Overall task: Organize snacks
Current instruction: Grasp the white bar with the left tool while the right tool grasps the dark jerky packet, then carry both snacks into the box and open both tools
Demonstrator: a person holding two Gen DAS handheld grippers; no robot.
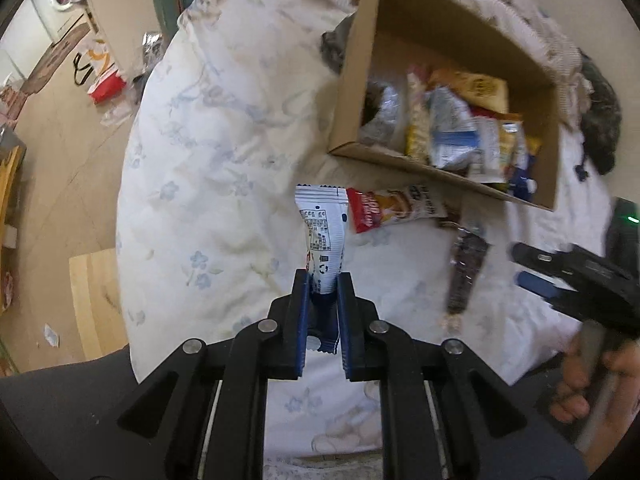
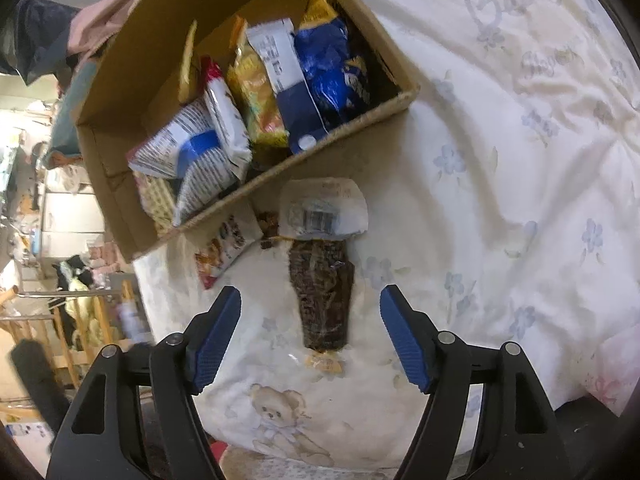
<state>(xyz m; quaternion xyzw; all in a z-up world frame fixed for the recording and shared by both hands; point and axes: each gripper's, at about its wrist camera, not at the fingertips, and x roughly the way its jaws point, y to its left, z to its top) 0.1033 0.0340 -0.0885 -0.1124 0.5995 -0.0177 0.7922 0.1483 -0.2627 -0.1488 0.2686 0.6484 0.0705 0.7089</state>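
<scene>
Both fisheye views are evenly and softly lit, fairly bright, with no hard glare. The pale bedspread [image 1: 224, 152] looks slightly washed out. Straight lines bow toward the dark round edges. The cardboard box [image 2: 132, 208] casts a soft shadow inside itself. In the left wrist view the right gripper [image 1: 532, 268] is smeared by motion blur; the room beyond the bed is soft.

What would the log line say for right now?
left gripper: shut on white packet | right gripper: open over dark snack bar | box: part full
</scene>
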